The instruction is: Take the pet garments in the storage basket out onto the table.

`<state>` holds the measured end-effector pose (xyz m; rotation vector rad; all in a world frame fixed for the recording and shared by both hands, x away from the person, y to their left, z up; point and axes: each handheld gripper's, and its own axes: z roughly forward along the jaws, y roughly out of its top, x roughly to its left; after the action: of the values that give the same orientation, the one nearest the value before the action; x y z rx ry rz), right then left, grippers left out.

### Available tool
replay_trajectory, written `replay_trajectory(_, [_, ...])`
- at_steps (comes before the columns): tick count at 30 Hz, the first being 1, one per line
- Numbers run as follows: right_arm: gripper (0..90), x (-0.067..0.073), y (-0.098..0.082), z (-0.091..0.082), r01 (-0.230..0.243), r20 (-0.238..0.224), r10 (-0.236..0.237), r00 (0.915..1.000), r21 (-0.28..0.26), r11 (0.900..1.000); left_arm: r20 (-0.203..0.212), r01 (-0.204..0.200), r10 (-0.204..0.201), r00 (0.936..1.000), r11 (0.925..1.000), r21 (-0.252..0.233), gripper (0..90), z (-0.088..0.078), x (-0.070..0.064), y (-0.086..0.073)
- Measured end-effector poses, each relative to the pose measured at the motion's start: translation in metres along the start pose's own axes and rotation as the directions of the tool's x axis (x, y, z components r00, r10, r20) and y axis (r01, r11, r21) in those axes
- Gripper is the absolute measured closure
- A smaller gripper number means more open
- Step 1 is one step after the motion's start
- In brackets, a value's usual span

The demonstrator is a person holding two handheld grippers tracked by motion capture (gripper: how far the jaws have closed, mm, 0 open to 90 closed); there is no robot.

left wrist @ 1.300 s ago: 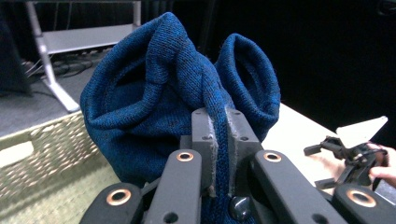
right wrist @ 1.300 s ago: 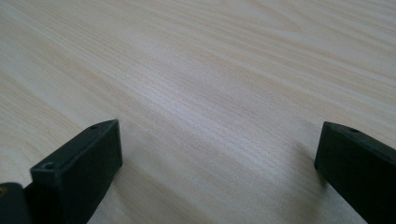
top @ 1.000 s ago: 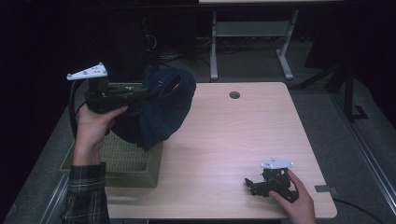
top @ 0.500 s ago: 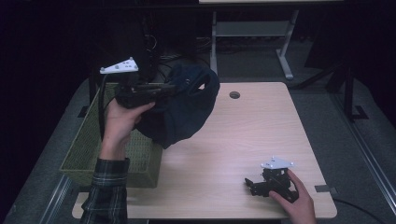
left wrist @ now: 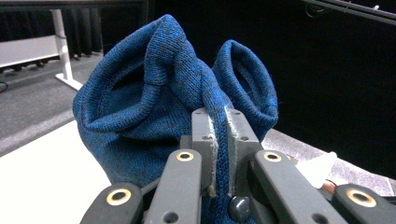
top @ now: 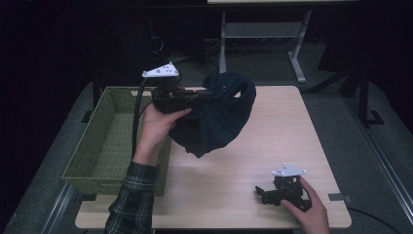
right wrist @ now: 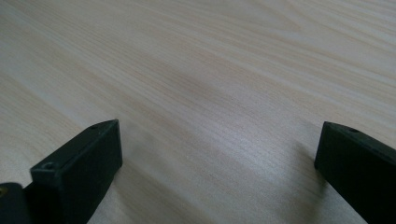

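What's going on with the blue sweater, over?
Left gripper fingers shut on blue sweater, held above table. Right gripper open, resting. Basket beside; nothing blocking.

Left gripper (left wrist: 219, 154) pinches blue knit garment (left wrist: 154, 107), perhaps a sweater.

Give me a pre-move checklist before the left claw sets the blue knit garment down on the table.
1. Left claw shut on the blue knit garment: ok, fabric pinched between the pads.
2. Garment lifted off the table: cannot tell, its lower edge hangs close to the wood.
3. Garment out of the green basket: ok, it hangs over the table beside it.
4. Bare wood below and right of the garment: ok.
5. Right claw open, resting on the table away from the garment: ok.
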<state>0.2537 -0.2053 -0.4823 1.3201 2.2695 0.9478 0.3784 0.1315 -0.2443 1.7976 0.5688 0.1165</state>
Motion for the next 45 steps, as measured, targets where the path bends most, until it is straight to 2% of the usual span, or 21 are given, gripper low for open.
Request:
replay_trajectory(7, [0.4,0.000,0.000,0.000,0.000,0.000,0.000,1.0000,0.000,1.000,0.028,0.004,-0.005,0.9996,0.9997,0.022,83.8,0.031,-0.003,-0.010])
replay_trajectory(11, [0.4,0.000,0.000,0.000,0.000,0.001,0.000,1.0000,0.000,1.000,0.027,0.002,-0.003,0.9996,0.9994,0.035,83.8,0.046,-0.003,-0.018])
replay_trajectory(26, [0.4,0.000,0.000,0.000,0.000,0.000,0.000,1.0000,0.000,1.000,0.027,0.018,-0.021,0.9994,0.9958,0.090,83.8,0.096,0.008,-0.048])
replay_trajectory(30, [0.4,0.000,0.000,0.000,0.003,0.001,-0.003,1.0000,-0.003,1.000,0.031,0.002,-0.006,0.9995,0.9947,0.103,83.8,0.113,0.011,-0.056])
replay_trajectory(34, [0.4,0.000,0.000,0.000,0.002,0.001,-0.002,1.0000,-0.002,1.000,0.037,0.003,-0.007,0.9993,0.9922,0.125,83.8,0.130,0.014,-0.065])
replay_trajectory(39, [0.5,0.000,0.000,0.000,0.004,0.002,-0.004,1.0000,-0.002,1.000,0.025,-0.010,0.006,0.9997,0.9870,0.161,83.7,0.148,0.019,-0.078])
replay_trajectory(45, [0.4,0.000,0.000,0.000,0.004,0.001,-0.004,1.0000,-0.003,1.000,0.013,0.009,-0.012,0.9998,0.9787,0.205,83.6,0.169,0.029,-0.094])
